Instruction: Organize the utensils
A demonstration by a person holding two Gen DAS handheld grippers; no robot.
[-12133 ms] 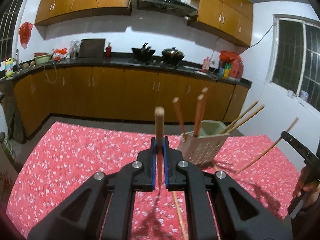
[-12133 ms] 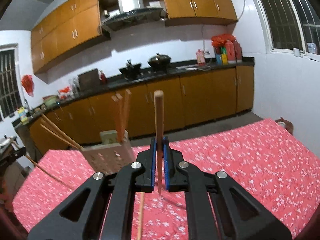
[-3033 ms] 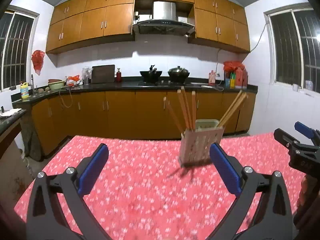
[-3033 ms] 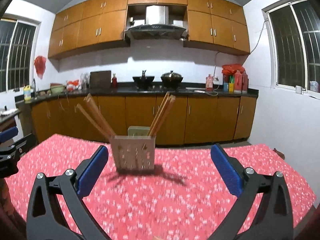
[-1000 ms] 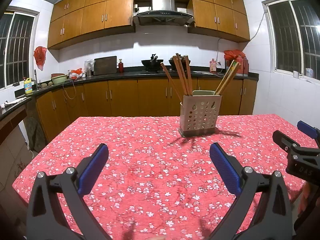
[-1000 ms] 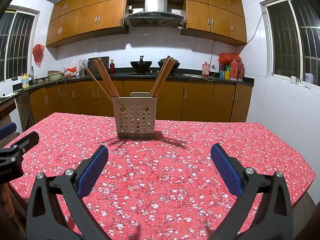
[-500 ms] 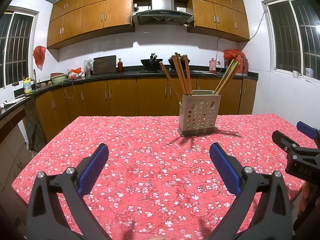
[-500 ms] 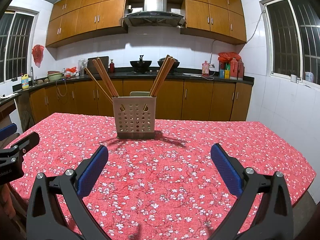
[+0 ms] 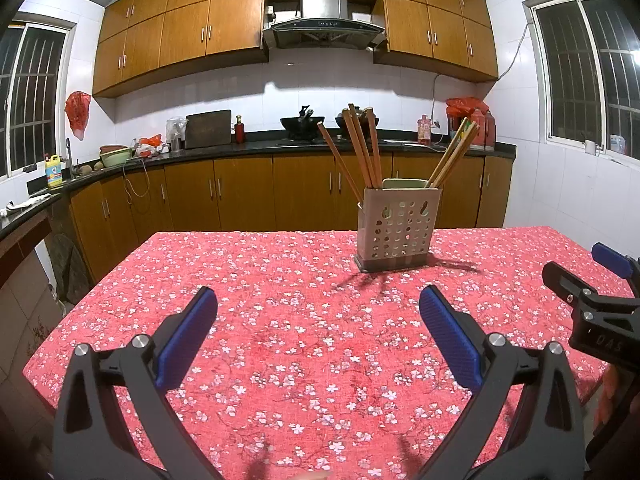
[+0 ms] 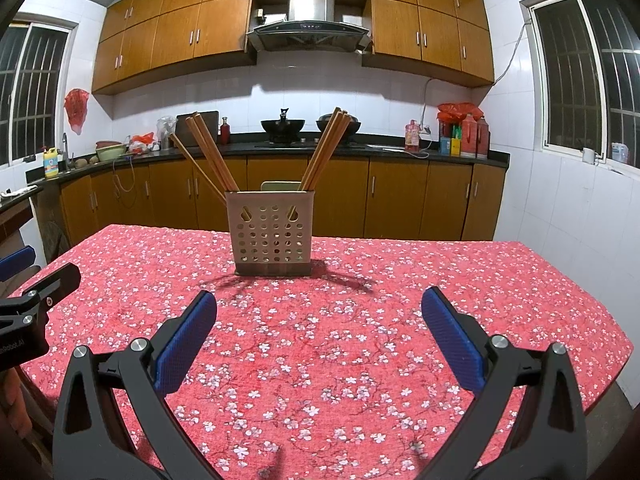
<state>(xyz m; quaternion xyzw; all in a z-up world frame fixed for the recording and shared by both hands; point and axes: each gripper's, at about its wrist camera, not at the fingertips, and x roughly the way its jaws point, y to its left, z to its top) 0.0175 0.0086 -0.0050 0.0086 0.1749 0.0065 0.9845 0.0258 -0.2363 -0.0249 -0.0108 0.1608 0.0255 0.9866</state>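
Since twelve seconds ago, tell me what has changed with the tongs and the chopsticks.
Both tongs, left and right, then each clamped one chopstick upright; now both stand open and empty, drawn back from the perforated holder. The chopsticks all stand in it, none on the floral tablecloth. The holder stays upright on the table.

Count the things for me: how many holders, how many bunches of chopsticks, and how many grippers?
Utensil holder: 1
Chopstick bunches: 2, one leaning left and one leaning right; the single sticks overlap too much to count
Grippers: 2, the left gripper and the right gripper, both open
Total: 5
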